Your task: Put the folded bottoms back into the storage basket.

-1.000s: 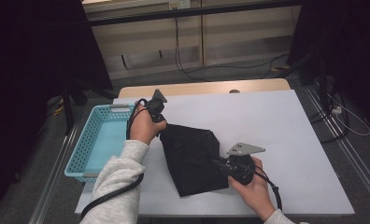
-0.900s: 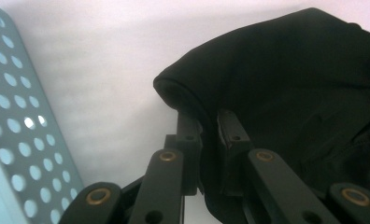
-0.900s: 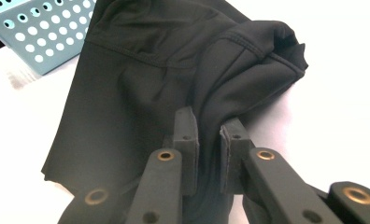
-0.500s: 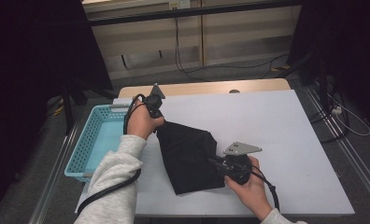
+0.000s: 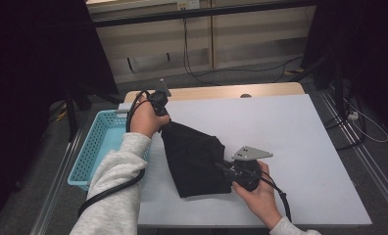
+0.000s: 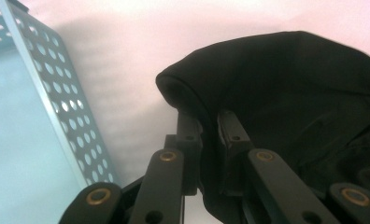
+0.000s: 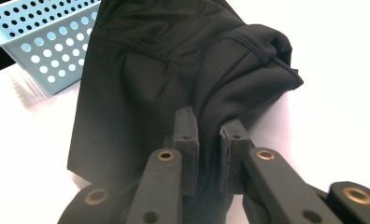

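Note:
A black cloth garment (image 5: 194, 154) lies bunched on the white table (image 5: 300, 132), lifted at two ends. My left gripper (image 5: 166, 123) is shut on the garment's far left edge, near the basket; in the left gripper view the black cloth (image 6: 286, 93) folds over and runs down between the jaws of that gripper (image 6: 210, 122). My right gripper (image 5: 221, 166) is shut on the near right edge; in the right gripper view the garment (image 7: 174, 60) is pinched between the jaws of the right gripper (image 7: 210, 125) and spreads away toward the basket.
A light blue perforated basket (image 5: 96, 147) stands at the table's left edge, its wall (image 6: 57, 88) close beside my left gripper and its corner (image 7: 47, 37) far off in the right gripper view. A wooden strip (image 5: 221, 91) borders the table's far side.
My left hand has risen a little with the garment's edge, pulling the cloth up. The right hand has stayed in place.

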{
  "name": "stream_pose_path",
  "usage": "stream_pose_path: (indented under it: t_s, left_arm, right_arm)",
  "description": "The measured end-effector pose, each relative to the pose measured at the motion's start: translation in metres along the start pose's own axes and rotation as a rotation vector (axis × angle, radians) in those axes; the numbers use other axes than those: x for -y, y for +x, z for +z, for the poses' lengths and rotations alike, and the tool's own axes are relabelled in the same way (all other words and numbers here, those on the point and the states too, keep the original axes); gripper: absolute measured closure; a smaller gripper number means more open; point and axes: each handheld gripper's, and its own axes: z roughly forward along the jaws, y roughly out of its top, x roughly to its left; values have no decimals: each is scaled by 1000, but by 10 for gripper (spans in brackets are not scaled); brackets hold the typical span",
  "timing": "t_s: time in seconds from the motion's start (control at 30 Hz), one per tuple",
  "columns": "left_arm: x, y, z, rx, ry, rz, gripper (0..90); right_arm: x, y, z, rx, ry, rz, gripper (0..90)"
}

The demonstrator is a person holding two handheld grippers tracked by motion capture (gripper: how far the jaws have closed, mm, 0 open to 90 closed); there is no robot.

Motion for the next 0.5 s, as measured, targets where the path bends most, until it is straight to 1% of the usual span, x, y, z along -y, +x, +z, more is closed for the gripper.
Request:
stream_pose_path:
  t_s: [0.2,0.4,0.47,0.5]
  left_arm:
    - [-3,1,-9,-15,8,-2,815]
    - [-6,6,-18,-24,27,-21,816]
    - [-6,8,-21,-28,24,-24,816]
    - [-6,8,-23,-35,31,-22,816]
  right_arm:
    - [-4,3,1,-5,-13,-2,807]
    - [-9,7,3,-16,-28,-7,807]
    - [-11,8,4,-20,-33,-9,807]
    - [-11,9,5,-21,-35,-8,807]
